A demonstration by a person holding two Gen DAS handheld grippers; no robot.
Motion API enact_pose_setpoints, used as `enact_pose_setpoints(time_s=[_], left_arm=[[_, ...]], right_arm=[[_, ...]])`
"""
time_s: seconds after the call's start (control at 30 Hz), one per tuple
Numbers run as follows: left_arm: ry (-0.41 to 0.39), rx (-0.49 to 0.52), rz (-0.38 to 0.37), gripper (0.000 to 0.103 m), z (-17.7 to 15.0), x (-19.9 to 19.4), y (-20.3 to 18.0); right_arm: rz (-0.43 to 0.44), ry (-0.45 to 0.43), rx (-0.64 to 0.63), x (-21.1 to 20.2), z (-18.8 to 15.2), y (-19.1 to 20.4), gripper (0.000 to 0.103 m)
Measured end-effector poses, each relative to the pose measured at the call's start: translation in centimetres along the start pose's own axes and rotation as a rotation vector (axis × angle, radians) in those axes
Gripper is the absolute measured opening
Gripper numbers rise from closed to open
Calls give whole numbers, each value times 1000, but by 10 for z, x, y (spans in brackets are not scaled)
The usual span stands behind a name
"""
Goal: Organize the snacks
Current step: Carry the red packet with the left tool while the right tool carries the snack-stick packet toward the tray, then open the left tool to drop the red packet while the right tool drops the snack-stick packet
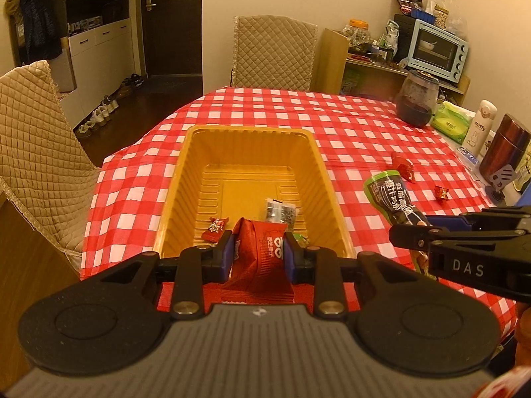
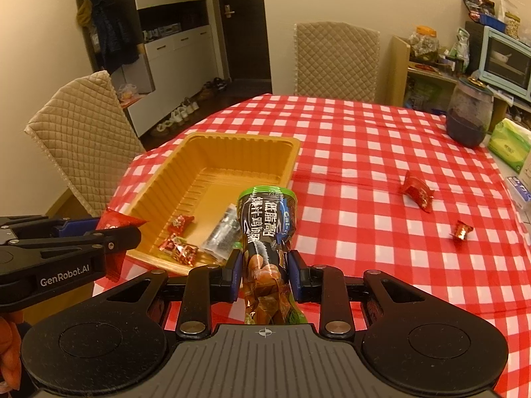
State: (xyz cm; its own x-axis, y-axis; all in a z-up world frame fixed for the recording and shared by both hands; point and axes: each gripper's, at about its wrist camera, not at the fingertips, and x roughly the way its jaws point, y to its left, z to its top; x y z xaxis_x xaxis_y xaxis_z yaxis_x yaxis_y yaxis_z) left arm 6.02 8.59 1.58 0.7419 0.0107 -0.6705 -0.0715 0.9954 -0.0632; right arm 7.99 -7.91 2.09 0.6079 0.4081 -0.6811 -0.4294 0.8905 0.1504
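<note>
Left wrist view: left gripper (image 1: pixel 257 252) is hanging over the near rim of the yellow tray (image 1: pixel 186 165), its fingers (image 1: pixel 224 248) clenching a red snack packet (image 1: pixel 260 255).
Right wrist view: right gripper (image 2: pixel 264 270) is hovering just off the tray's near right corner, its fingers (image 2: pixel 234 270) gripping a dark green-topped snack pouch (image 2: pixel 265 229) that is standing upright between them.
Tray contents: small red candies (image 2: pixel 179 242) and a silvery packet (image 2: pixel 224 230) are lying at the near end; the far half is showing bare floor.
Tray position: sitting near the left edge of the tabletop (image 2: pixel 381 152), long side running away from the cameras.
Loose snacks: a red packet (image 2: pixel 418 194) and a small red candy (image 2: pixel 461 230) are lying well apart from the tray, toward the right edge.
Open room: checked cloth is lying bare across the middle and far end.
Right-edge clutter: a dark jar (image 2: pixel 469 116) and a green tissue pack (image 2: pixel 509 144) are crowding the far right corner.
</note>
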Motion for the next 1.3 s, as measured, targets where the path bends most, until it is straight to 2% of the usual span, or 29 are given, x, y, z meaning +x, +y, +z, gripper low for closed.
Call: enact_pose_setpoints(time_s=[0.4,1.03,1.1,1.17,1.3], left_arm=[[9,-9,1,28,8,14,12],[56,6,2,28,31,77,32],[59,10,1,29,33,81,32],[61,14,-2,37,34,85,32],[57,17,3,41,34,86,32]], right_arm=[[13,1,-11,21,14,7,29],[19,32,2,71,31,10,29],[18,36,4,74,31,10,29],[17,38,6,76,31,10,29],[16,40,10,78,31,9,29]])
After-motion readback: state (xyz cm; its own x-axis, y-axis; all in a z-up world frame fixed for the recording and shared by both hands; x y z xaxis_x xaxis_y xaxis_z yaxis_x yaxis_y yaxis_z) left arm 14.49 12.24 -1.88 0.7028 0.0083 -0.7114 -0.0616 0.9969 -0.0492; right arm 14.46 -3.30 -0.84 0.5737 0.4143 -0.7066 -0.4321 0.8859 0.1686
